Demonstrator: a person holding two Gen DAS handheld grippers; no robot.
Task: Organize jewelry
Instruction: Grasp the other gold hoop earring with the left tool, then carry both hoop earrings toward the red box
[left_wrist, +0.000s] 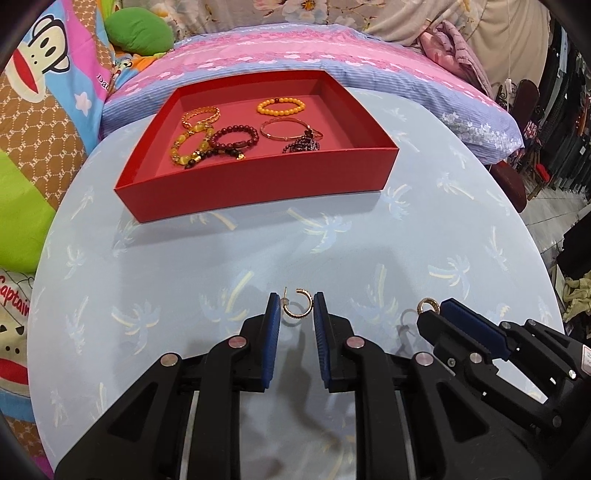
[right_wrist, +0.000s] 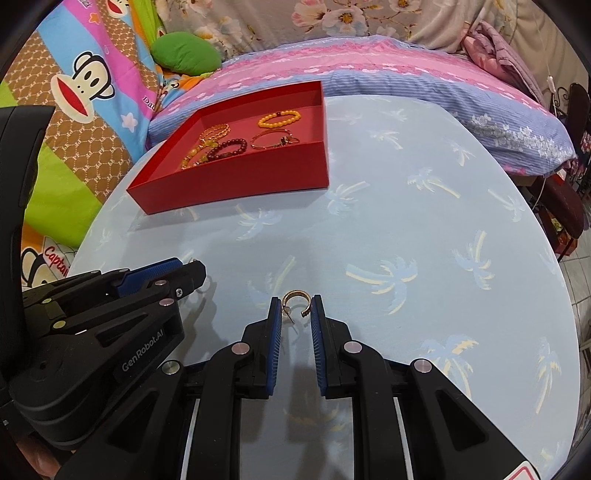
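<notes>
While both grippers hover low over the table, each one brackets a gold hoop earring. In the left wrist view, the left gripper has its blue pads parted around an open C-shaped earring at lower centre; the hoop's gap faces left, with its post sticking up toward upper left. Whether the pads touch it I cannot tell. In the right wrist view, the right gripper likewise stands released around a second earring, arched upward, gap facing down, post slanting toward lower right. The red tray sits in the upper centre, holding beaded bracelets and a thin bangle. A pale blue tablecloth with palm-tree print covers the round table; a pink-and-lilac pillow and cartoon-monkey bedding lie behind. "GenRobot.AI" is printed on the left gripper's body at lower left of the right wrist view; "Captain" shows on the bedding.
</notes>
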